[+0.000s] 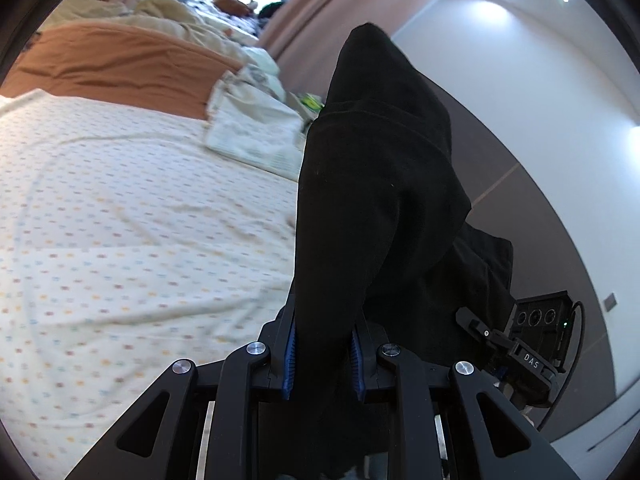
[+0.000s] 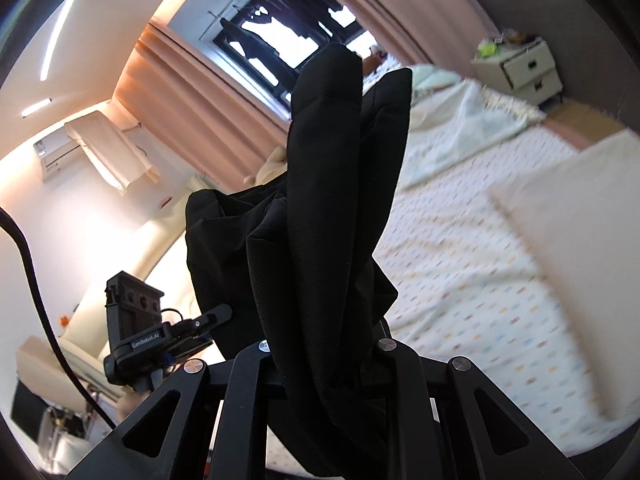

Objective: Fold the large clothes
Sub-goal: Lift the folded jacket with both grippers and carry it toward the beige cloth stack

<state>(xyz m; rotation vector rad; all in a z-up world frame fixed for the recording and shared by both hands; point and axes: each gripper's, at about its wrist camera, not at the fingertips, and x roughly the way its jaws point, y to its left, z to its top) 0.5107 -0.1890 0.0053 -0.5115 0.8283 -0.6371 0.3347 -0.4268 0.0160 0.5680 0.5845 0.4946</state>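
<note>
So the black garment (image 1: 372, 200) is bunched up thick and hanging in the air, plain dark fabric with a visible seam across it, folded over on itself in several heavy pleats. The left claw (image 1: 324, 354) is clamped on it, blue pads squeezing a fat wad of cloth between them, and the rest rises up straight ahead of the claw and drapes off to its right. The right claw (image 2: 324, 354) is gripping the same black garment (image 2: 332, 220) too; its fingertips are buried under the fabric, but the cloth runs right through them and stands up ahead in two tall folds.

Room-wise, the bed (image 1: 120, 220) with the dotted cream sheet sits below and left of the left claw, wide open and flat. From the right claw's side the bed (image 2: 472, 280) spreads out below and to the right, also mostly bare.

Around it: an orange blanket (image 1: 112, 60) and a rumpled pale cloth (image 1: 256, 128) ahead-left of the left claw. Ahead-right of the right claw there's a cream pillow (image 2: 580, 260), a light throw (image 2: 460, 128), and a small drawer unit (image 2: 520, 70) further off. Pink curtains (image 2: 192, 112) and a window are ahead. The garment itself blocks most of the forward view in both.
</note>
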